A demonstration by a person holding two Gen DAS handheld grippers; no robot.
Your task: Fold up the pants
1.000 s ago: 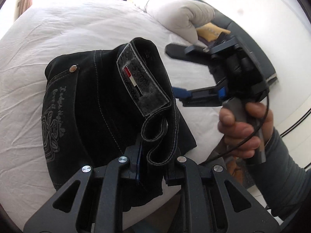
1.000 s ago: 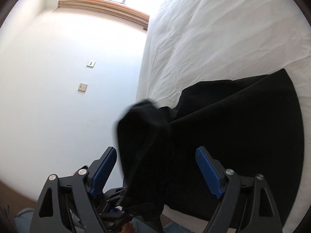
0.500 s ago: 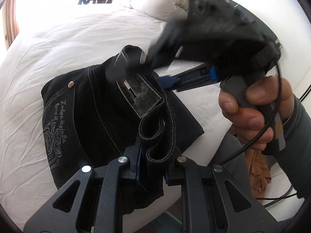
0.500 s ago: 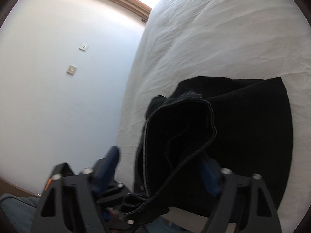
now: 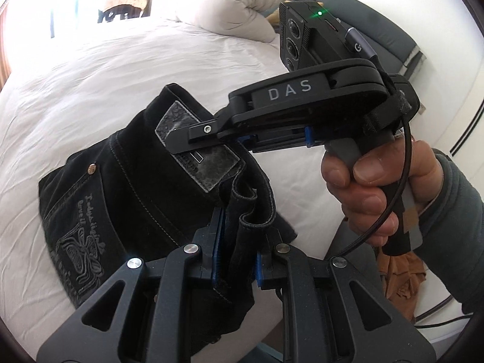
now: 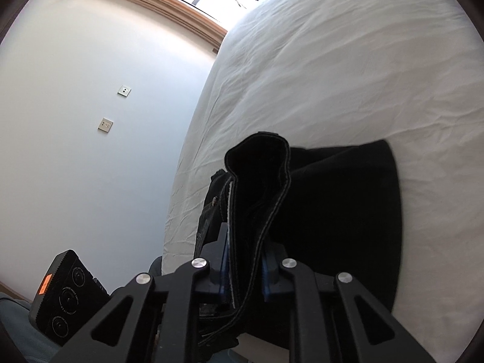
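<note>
Black folded pants [image 5: 127, 199] with a grey leather waist patch and an embroidered back pocket lie on a white bed [image 5: 90, 90]. My left gripper [image 5: 237, 260] is shut on the bunched waistband at the near edge. My right gripper [image 5: 193, 140], held by a hand, reaches in from the right and is shut on the waistband by the patch. In the right wrist view the right gripper [image 6: 243, 269] clamps the folded waistband of the pants [image 6: 338, 211], lifted off the bed [image 6: 348, 75].
A white pillow [image 5: 233, 9] and a dark headboard [image 5: 393, 30] lie at the far end of the bed. A white wall with two sockets [image 6: 104, 125] runs beside the bed. The left gripper's camera box [image 6: 65, 296] sits at lower left.
The right gripper was open beside the pants; it moved onto the waistband and closed on it. The left gripper kept its hold.
</note>
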